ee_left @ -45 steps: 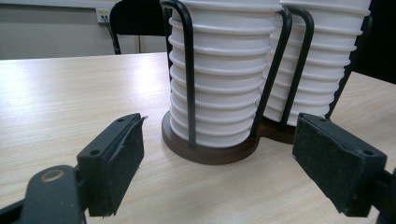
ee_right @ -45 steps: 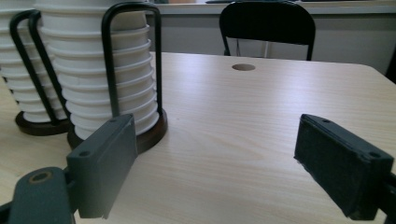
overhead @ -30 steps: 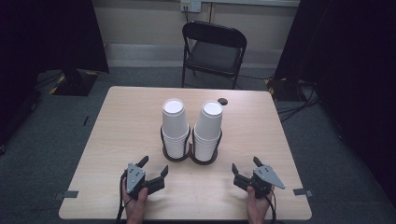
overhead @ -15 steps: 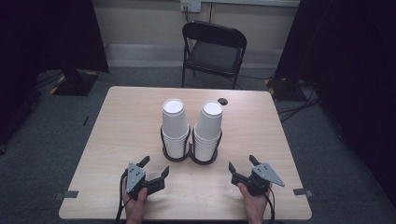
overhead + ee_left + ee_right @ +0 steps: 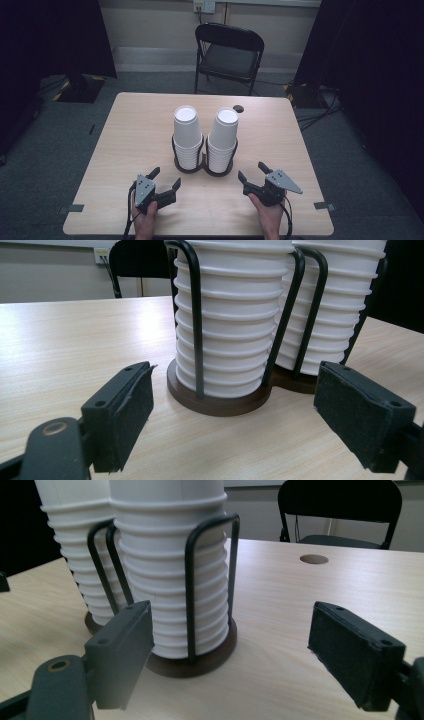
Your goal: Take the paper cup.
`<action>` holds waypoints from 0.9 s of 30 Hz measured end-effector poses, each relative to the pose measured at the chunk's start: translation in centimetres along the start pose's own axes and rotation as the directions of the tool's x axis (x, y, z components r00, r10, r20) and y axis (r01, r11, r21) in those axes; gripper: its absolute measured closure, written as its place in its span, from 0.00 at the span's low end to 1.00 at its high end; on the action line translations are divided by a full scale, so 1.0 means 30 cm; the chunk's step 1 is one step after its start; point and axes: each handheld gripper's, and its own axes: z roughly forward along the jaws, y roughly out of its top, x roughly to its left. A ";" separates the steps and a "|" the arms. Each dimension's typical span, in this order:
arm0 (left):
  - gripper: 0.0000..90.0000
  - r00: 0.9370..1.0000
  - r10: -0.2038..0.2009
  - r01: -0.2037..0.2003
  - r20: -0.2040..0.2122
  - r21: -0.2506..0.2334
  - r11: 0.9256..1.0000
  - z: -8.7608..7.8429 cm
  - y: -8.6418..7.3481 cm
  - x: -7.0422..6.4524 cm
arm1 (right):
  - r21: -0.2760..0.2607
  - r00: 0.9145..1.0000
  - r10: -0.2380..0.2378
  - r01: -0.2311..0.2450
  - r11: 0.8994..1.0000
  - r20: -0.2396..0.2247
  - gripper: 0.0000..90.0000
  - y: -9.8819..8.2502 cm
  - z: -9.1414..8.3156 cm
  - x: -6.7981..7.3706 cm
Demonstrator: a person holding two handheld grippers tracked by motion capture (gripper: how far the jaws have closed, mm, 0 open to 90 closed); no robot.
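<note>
High view: the cup holder (image 5: 205, 167) stands mid-table (image 5: 125, 145), between and just ahead of both tools. The left tool (image 5: 165, 181) and right tool (image 5: 252, 172) rest on the table near its front edge, jaws wide, holding nothing. Each ring of the holder carries a stack of white paper cups (image 5: 187, 135), upside down.
</note>
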 end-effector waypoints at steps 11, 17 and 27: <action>0.18 1.000 0.005 -0.005 -0.006 -0.004 1.000 0.000 0.000 -0.003 | -0.019 0.999 -0.005 0.005 1.000 -0.042 0.20 0.068 0.008 0.011; 0.18 1.000 -0.001 0.001 -0.008 -0.004 1.000 0.000 -0.001 -0.003 | -0.038 0.998 -0.013 0.011 0.999 -0.053 0.22 0.110 0.010 0.017; 0.18 1.000 0.010 -0.011 -0.007 -0.002 1.000 -0.001 0.000 -0.002 | -0.044 0.996 -0.013 0.009 0.999 -0.093 0.17 0.173 0.026 0.024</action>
